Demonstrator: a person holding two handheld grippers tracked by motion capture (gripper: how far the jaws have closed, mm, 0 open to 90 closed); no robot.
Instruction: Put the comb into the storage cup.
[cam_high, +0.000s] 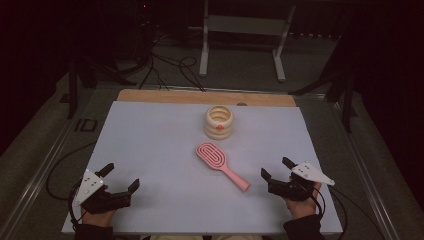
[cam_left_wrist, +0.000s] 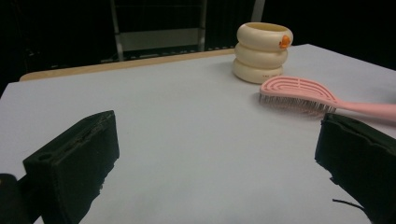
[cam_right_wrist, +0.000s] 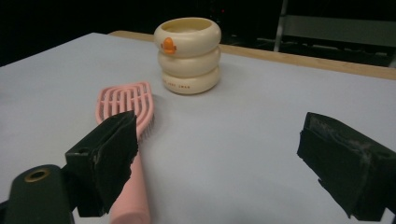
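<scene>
A pale blue-white mat covers a table seen from above. Just right of the frame's centre lies a pink hairbrush, flat, its slotted oval head toward the upper left and its slim handle running toward the lower right. Just above it stands a cream ribbed cup shaped like three stacked rings, with a small orange mark on its side; brush and cup are near each other but apart.

In the lower left corner the left gripper rests by the mat's edge, its jaws spread wide with nothing between them. In the lower right the right gripper sits just right of the handle's end, jaws also spread apart and empty; in the right gripper view the handle lies beside one jaw, outside the gap.

The brush looks like light, rigid plastic, likely smooth and a little slippery, with short bristles facing down in the left gripper view. The narrow handle seems the best place to pinch, across its width near the middle, since the head is broad and flat
</scene>
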